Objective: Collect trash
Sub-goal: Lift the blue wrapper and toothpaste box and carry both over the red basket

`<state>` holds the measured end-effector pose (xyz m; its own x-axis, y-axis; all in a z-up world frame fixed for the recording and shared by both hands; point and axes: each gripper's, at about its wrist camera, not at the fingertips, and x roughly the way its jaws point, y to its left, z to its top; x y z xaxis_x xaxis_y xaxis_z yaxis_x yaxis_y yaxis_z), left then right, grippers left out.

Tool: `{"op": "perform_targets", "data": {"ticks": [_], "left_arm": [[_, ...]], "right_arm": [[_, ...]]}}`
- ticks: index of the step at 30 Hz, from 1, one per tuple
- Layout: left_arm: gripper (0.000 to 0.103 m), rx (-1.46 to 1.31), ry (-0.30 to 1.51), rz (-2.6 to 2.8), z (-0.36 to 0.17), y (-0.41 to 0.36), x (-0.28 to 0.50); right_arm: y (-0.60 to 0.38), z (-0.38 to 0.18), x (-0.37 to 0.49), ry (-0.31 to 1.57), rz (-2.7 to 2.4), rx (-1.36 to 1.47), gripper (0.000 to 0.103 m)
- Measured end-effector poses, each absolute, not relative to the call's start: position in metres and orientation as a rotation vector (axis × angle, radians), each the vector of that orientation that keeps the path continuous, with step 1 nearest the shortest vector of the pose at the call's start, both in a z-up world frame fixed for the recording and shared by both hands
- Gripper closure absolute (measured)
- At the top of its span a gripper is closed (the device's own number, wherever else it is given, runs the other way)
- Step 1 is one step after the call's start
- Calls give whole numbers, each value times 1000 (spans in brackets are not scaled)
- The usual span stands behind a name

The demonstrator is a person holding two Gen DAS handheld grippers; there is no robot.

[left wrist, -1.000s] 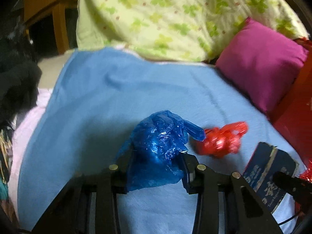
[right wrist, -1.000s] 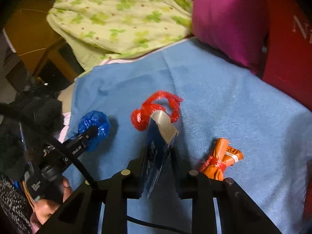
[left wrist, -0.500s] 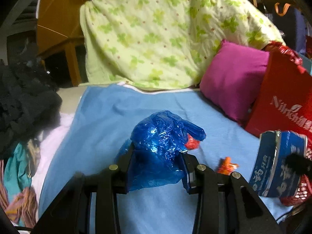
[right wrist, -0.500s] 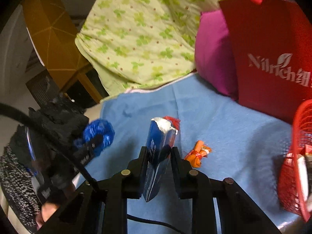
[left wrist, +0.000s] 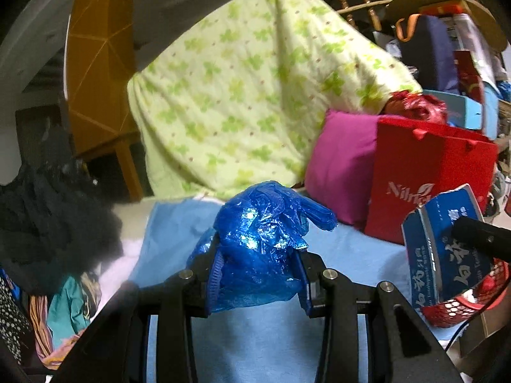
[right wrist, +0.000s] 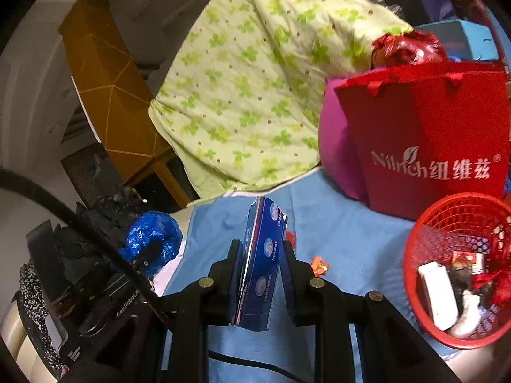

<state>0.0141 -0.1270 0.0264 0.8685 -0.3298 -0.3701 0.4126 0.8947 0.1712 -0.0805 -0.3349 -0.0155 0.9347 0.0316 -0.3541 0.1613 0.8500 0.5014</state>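
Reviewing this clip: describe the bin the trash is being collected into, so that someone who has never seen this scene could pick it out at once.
Start at the light blue blanket spread over the bed, then the tall red paper gift bag with white lettering standing at its right. Just in front of that bag sits the round red plastic mesh basket. Its perforated wall, and the wrappers and a white box inside, set it apart from the solid red bag.

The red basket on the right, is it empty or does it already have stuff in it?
Partly filled. The right wrist view shows the red basket holding a white box, red wrappers and other scraps, well below its rim.
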Motion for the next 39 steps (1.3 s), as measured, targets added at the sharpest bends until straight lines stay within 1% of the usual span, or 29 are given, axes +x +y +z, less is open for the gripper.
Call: {"op": "perform_targets", "data": {"ticks": [12, 39], "left_arm": [[62, 306, 282, -480, 44, -163, -36], [62, 395, 263, -556, 45, -221, -67]], "right_arm": [[-364, 10, -137, 258, -135, 582, 78], [-418, 7, -188, 165, -219, 663, 78]]}}
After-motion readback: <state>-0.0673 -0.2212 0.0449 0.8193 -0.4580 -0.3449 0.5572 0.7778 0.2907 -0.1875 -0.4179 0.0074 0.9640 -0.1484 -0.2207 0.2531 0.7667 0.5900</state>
